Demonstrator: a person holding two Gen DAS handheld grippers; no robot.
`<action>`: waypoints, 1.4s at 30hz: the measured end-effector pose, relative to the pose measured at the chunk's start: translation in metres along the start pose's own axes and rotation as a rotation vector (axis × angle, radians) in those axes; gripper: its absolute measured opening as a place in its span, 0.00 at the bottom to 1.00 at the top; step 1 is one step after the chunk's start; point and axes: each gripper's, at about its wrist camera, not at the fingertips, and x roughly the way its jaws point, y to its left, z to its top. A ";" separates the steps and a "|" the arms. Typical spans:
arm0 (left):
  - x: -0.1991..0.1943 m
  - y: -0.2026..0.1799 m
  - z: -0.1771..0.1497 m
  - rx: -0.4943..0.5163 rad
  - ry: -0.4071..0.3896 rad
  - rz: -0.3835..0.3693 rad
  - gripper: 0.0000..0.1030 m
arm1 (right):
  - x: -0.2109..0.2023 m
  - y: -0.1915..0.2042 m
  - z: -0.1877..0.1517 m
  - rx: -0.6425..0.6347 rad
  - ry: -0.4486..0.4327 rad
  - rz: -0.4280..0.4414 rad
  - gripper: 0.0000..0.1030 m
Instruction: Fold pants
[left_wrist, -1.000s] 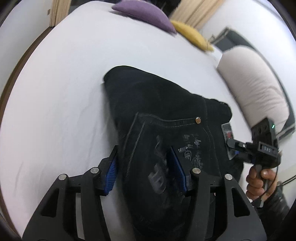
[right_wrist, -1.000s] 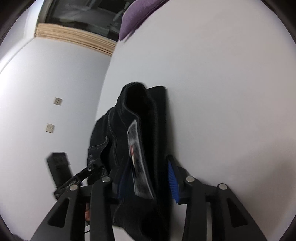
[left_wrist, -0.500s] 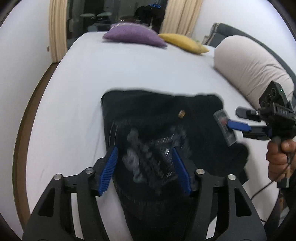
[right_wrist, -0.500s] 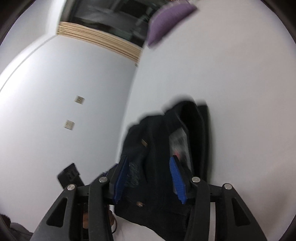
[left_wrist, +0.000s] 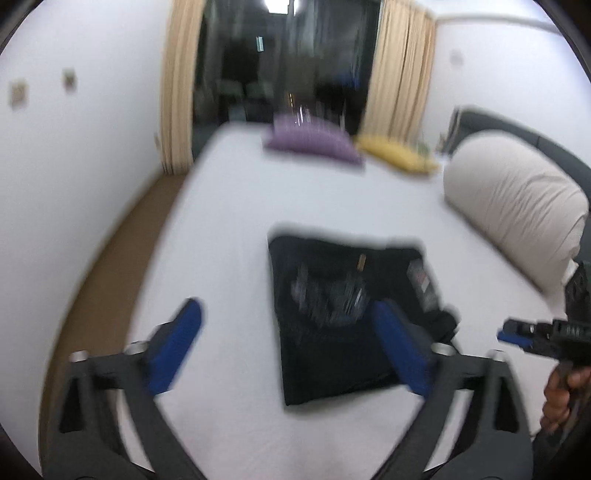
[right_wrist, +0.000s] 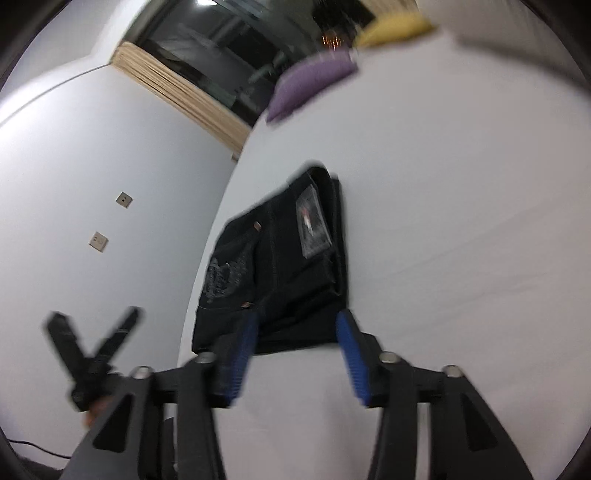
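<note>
While its jaws have just been opening, the left gripper (left_wrist: 288, 347) hangs wide and empty, and the right gripper (right_wrist: 295, 354) stands parted, holding nothing. Beyond them the pants (left_wrist: 343, 314), a flat black denim rectangle, lie near the smooth white bed's (left_wrist: 221, 221) left edge.

No lettering can be read: a pale printed design on the folded black pants (right_wrist: 273, 266) and their hang tag (right_wrist: 312, 225) are blurred beyond reading.
</note>
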 end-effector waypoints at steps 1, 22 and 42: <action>-0.028 -0.006 0.005 0.012 -0.102 0.022 1.00 | -0.014 0.011 -0.002 -0.025 -0.044 -0.023 0.72; -0.209 -0.061 0.060 0.131 -0.213 0.164 1.00 | -0.190 0.245 -0.020 -0.545 -0.676 -0.336 1.00; -0.096 -0.048 -0.010 0.009 0.227 0.156 1.00 | -0.091 0.194 -0.037 -0.336 -0.226 -0.520 1.00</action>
